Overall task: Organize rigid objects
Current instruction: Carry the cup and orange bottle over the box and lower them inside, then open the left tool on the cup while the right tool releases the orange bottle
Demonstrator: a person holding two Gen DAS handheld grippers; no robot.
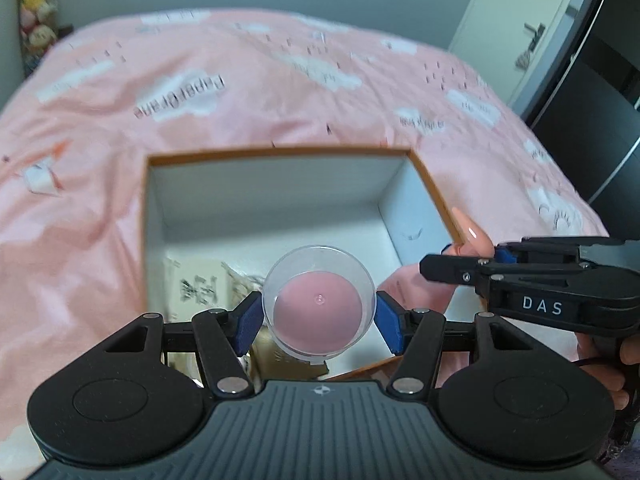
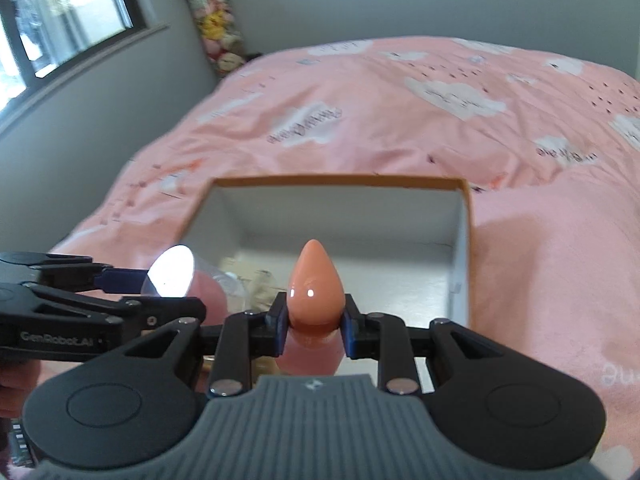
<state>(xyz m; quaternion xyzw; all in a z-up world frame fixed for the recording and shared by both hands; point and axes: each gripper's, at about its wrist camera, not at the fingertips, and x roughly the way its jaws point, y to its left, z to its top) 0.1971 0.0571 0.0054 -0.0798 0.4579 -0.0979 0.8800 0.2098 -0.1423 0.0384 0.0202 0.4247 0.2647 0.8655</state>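
My left gripper (image 1: 319, 316) is shut on a clear plastic cup (image 1: 319, 304) with a pink inside, held over the near part of an open white box with an orange rim (image 1: 280, 151). My right gripper (image 2: 316, 320) is shut on a peach-coloured bottle with a pointed cap (image 2: 316, 284), held over the box's (image 2: 340, 179) near edge. The right gripper also shows in the left wrist view (image 1: 460, 258) with the bottle's tip (image 1: 470, 232) beside the box's right wall. The left gripper (image 2: 132, 280) and the cup (image 2: 172, 272) show at left in the right wrist view.
The box sits on a bed with a pink cloud-print cover (image 1: 240, 80). Printed packets (image 1: 200, 284) lie on the box floor. A door (image 1: 520, 40) stands at the right, a window (image 2: 60, 12) and hanging plush toys (image 2: 216, 20) at the left.
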